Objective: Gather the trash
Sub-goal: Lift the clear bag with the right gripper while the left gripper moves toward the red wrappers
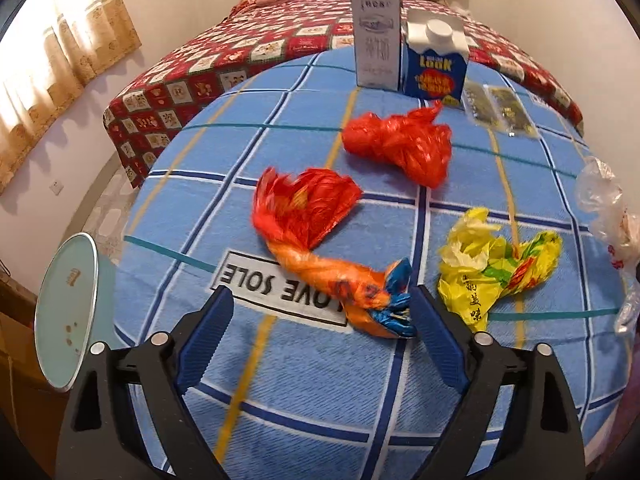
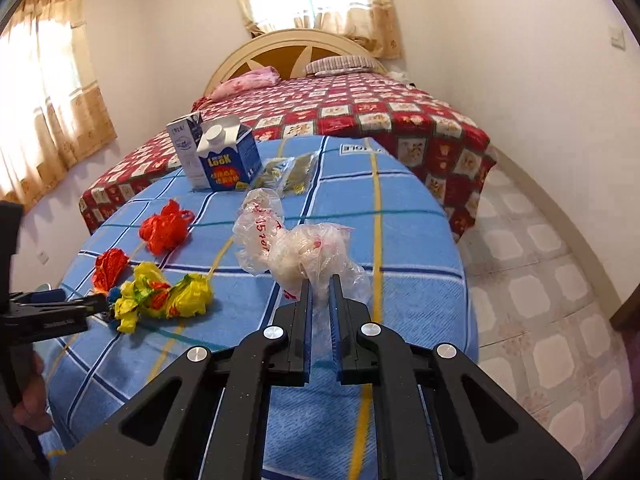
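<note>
Crumpled plastic bags lie on a table covered by a blue checked cloth (image 1: 304, 396). My left gripper (image 1: 322, 294) is open, and the twisted tail of an orange-red bag (image 1: 308, 224) lies between its fingers, close to the right one, with no pad pressing on it. A red bag (image 1: 400, 144) sits farther back and a yellow bag (image 1: 496, 264) to the right. My right gripper (image 2: 321, 280) is shut on a clear plastic bag (image 2: 304, 252) with red print, bunched up ahead of its tips. The right wrist view has the left gripper (image 2: 102, 303) low at the left, beside the yellow bag (image 2: 160, 296).
A blue milk carton (image 1: 434, 68), a tall grey-white carton (image 1: 378, 40) and flat snack packets (image 1: 500, 112) stand at the table's far side. A pale green round lid (image 1: 66, 312) stands off the table's left edge. Behind is a bed with a red quilt (image 2: 360, 112); tiled floor (image 2: 540, 280) lies to the right.
</note>
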Demonstrator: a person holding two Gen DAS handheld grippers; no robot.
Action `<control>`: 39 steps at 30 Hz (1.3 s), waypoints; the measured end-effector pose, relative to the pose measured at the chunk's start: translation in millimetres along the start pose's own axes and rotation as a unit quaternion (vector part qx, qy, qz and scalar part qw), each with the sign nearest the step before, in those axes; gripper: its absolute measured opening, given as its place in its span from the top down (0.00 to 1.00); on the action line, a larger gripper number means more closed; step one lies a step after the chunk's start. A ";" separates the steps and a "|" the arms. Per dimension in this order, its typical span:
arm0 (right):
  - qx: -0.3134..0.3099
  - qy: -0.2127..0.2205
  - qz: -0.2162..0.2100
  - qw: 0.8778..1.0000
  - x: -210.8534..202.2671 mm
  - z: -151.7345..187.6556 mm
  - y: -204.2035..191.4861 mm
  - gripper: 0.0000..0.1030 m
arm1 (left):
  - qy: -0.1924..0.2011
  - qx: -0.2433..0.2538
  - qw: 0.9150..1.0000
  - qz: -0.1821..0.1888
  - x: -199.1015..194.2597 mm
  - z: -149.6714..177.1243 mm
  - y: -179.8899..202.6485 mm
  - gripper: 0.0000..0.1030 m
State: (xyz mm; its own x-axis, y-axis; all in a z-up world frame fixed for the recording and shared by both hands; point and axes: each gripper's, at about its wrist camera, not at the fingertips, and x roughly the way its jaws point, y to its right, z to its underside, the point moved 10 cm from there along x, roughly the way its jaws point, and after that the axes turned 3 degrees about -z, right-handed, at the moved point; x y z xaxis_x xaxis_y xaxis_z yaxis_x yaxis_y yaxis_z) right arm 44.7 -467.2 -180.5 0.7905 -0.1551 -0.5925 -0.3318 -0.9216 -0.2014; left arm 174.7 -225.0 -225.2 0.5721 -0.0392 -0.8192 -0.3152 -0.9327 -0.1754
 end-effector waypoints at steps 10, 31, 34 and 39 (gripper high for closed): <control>-0.007 0.004 -0.026 1.000 -3.2 8.8 -19.4 0.91 | -0.009 0.027 0.998 -0.060 -7.3 22.2 -77.2 0.11; 0.011 0.016 0.013 1.000 -9.9 6.5 16.0 0.91 | -0.029 0.023 0.999 0.007 2.6 17.2 6.9 0.10; 0.008 0.017 0.010 1.000 -11.3 7.3 11.9 0.91 | -0.035 0.029 0.999 -0.013 5.0 28.8 -16.9 0.10; 0.000 0.020 0.004 1.000 -12.6 7.8 1.2 0.91 | -0.036 0.004 0.997 -0.064 1.0 36.5 -86.6 0.10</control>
State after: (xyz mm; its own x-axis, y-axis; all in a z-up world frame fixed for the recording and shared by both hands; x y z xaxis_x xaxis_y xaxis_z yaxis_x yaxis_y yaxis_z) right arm 30.3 -463.5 -179.4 0.8081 -0.1768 -0.5619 -0.3386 -0.9199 -0.1976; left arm 174.9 -131.3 -230.8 0.5525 0.1055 -0.8268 -0.2496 -0.9255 -0.2849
